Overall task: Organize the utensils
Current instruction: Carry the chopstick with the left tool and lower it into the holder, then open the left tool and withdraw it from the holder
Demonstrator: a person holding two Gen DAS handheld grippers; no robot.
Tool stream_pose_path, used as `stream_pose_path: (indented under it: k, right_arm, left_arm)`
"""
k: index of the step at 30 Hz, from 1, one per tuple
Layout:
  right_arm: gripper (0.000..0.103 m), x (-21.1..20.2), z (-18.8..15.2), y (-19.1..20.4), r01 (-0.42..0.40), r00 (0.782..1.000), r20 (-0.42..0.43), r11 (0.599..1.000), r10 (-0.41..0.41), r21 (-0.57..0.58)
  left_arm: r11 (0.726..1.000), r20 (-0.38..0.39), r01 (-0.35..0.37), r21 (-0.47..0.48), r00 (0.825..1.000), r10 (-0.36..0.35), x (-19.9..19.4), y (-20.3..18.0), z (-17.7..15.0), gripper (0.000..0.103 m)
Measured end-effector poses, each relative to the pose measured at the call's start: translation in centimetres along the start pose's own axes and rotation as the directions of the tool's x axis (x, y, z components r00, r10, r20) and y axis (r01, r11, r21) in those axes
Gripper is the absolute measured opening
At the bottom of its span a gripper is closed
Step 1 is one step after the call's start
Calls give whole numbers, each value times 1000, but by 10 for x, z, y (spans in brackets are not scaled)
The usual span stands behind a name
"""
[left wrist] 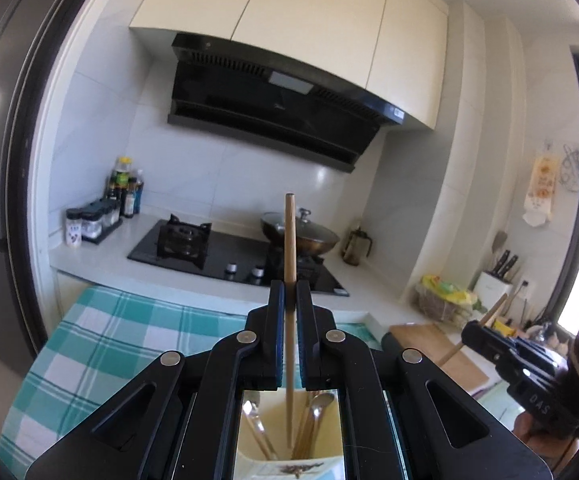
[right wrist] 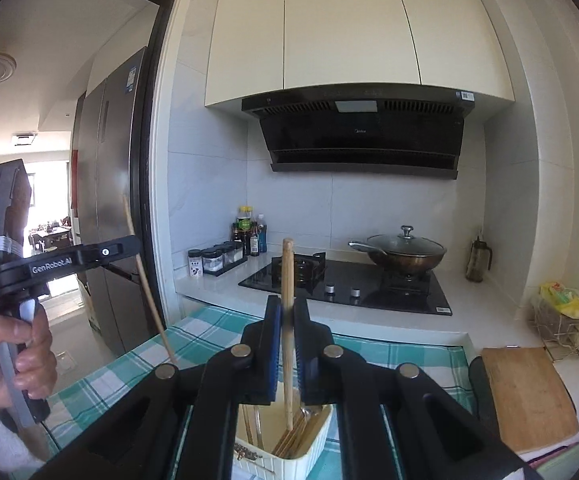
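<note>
Your white utensil holder sits near you on the checked cloth, below both tongs. Your left gripper is closed on 1 wooden chopstick, upright, its lower end down inside the holder among the spoons. Your right gripper is clamped on another chopstick the same way. They look light, stiff and smooth, so I'd grip mid-shaft.

Cream wall cabinets hang above a black range hood; white-tiled wall, grey refrigerator far left.
</note>
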State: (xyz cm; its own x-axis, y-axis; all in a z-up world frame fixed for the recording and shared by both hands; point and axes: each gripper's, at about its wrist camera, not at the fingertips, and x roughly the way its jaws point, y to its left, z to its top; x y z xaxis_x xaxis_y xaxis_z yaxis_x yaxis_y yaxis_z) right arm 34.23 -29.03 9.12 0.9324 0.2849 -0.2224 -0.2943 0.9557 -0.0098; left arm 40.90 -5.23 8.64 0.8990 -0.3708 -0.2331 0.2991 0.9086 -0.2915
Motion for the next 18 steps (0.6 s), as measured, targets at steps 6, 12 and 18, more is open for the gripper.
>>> stream_pose_path:
  k: [6, 12, 18]
  right_arm:
    - [6, 79, -37, -11, -57, 981, -181, 997, 66, 52]
    - [6, 145, -77, -21, -98, 920, -365, 985, 145, 145]
    - [10, 172, -93, -23, -59, 894, -425, 977, 142, 203]
  left_arm:
    - [999, -195, -30, 12, 980, 32, 76, 9, -45, 3]
    - [999, -342, -52, 11, 938, 52, 111, 23, -85, 4]
    - [996, -356, -82, 41, 930, 91, 91, 30, -92, 31]
